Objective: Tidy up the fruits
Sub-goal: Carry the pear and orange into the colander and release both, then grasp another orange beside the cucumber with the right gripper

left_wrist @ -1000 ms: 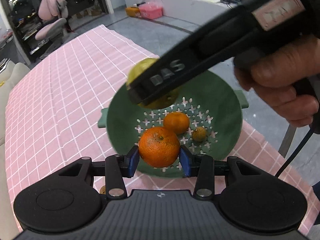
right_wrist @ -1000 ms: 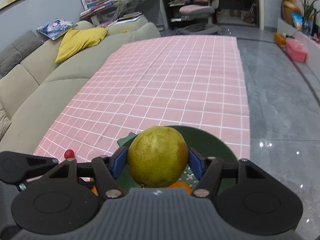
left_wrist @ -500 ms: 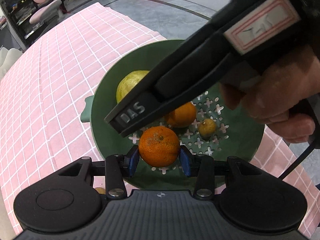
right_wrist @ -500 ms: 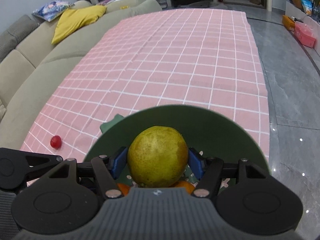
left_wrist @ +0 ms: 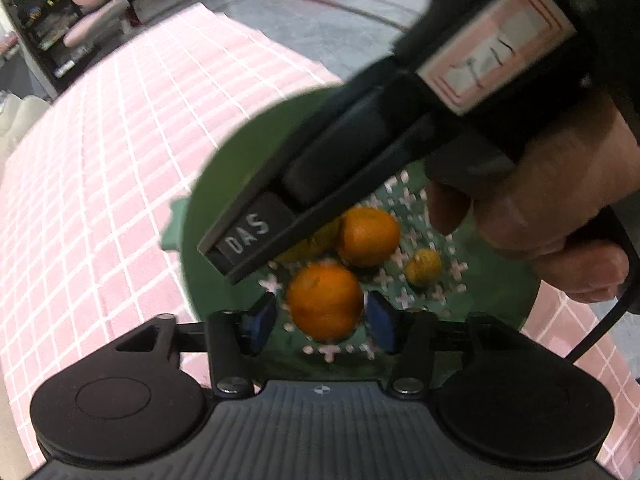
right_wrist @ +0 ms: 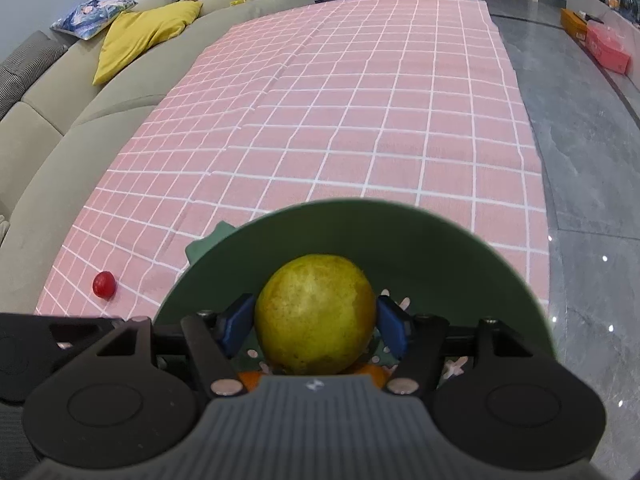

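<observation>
Both grippers hang over the green colander on the pink checked counter. The left gripper is opening its fingers, with clear gaps on each side of an orange on the perforated floor. The right gripper is opening too, around a yellow-green pear. A second orange and a small yellowish fruit already lie inside. One red cherry tomato sits out on the cloth, seemingly the last to collect.
</observation>
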`<state>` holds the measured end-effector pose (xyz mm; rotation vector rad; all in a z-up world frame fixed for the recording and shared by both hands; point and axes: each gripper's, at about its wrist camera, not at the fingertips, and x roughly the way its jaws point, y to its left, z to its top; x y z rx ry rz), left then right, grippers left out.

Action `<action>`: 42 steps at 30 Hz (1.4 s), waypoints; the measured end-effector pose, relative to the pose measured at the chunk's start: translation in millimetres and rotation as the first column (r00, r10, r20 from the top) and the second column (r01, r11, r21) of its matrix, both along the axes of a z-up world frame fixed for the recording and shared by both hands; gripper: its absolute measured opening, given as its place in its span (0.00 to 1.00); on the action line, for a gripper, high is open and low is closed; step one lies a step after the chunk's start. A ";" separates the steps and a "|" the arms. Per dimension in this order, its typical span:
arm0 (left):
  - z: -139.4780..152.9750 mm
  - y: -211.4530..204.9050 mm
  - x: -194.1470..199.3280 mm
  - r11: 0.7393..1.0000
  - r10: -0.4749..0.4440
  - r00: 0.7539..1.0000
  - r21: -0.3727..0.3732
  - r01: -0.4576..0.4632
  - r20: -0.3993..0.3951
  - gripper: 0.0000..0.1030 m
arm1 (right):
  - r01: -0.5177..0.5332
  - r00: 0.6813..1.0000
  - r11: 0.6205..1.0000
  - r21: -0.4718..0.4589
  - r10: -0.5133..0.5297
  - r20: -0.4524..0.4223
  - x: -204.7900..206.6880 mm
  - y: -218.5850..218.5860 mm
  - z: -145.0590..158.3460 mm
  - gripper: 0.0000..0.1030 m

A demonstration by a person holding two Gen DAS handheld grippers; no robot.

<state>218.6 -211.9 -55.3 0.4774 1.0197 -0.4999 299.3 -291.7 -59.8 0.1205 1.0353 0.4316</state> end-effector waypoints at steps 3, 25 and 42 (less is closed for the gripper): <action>14.6 3.3 -1.8 0.999 0.012 1.000 -0.032 -0.011 0.026 0.86 | 0.016 0.999 0.999 0.034 -0.017 0.038 -4.2 -7.3 15.9 0.76; 101.4 145.5 -141.6 0.888 0.371 0.926 -0.314 -0.335 0.062 0.86 | 0.064 0.959 0.998 0.012 -0.065 0.275 -150.3 -19.2 121.0 0.72; 58.0 231.9 -187.6 0.846 0.472 0.878 -0.319 -0.427 0.078 0.82 | 0.029 0.973 0.986 -0.163 0.010 0.232 -257.7 70.2 59.9 0.72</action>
